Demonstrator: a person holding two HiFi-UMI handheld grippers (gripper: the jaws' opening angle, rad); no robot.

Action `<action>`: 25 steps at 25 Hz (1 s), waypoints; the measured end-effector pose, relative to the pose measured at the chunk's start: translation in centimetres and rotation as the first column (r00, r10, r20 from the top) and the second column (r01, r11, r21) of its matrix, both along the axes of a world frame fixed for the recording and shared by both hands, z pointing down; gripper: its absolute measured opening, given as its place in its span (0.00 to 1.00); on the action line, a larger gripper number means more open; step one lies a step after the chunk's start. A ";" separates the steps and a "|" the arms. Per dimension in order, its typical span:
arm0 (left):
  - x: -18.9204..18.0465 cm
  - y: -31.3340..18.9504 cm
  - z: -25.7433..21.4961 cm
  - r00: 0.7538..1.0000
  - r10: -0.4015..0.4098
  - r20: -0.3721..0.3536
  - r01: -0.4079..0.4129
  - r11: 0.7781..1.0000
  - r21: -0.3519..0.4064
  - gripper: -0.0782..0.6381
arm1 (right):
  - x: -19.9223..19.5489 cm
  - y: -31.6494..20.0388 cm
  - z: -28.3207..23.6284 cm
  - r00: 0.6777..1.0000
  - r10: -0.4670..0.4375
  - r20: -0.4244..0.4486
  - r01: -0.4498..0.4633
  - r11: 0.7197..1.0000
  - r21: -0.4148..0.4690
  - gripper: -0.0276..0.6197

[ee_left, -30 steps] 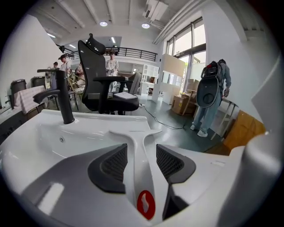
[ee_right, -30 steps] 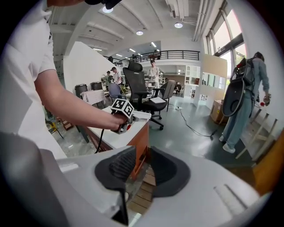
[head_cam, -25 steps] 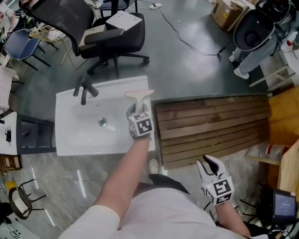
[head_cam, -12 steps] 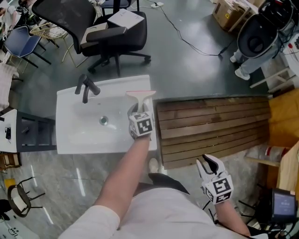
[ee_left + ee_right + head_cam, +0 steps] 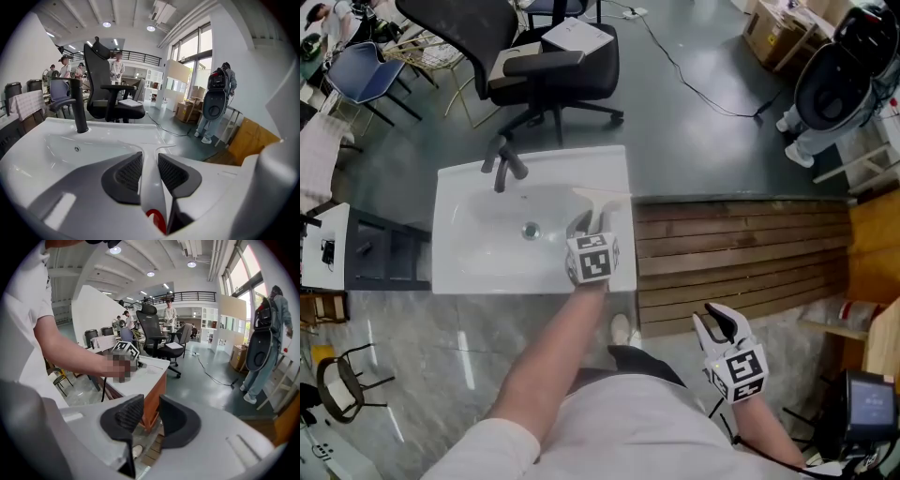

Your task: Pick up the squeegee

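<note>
Closing over the last second, the left gripper (image 5: pixel 584 225) now clamps the squeegee (image 5: pixel 602 194) handle between its pads, with the blade ahead of the jaws over the sink (image 5: pixel 469 272) rim. That slim, slick handle could swivel or slip if lifted quickly. The left forearm reaches forward, its gripper pitched down. The right gripper (image 5: pixel 717 324) hangs low, its jaws parted and empty.

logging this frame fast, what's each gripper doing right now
Left gripper: fingers have just closed, shut on the squeegee handle.
Right gripper: open, holding nothing.
</note>
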State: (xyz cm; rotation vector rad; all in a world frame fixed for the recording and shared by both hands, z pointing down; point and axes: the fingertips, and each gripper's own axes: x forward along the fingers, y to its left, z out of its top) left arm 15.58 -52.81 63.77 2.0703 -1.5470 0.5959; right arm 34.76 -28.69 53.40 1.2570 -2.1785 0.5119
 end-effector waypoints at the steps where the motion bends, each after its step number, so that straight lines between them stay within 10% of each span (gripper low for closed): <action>1: -0.3 0.6 -0.4 1.000 0.004 -0.009 -0.004 1.000 0.000 0.27 | -0.6 0.1 -0.1 1.000 -0.007 0.001 0.007 1.000 0.003 0.18; 25: -15.5 17.8 -14.0 0.980 0.125 -0.155 -0.096 0.978 0.183 0.27 | -18.2 5.3 -3.2 0.986 -0.165 0.008 0.163 0.978 0.131 0.18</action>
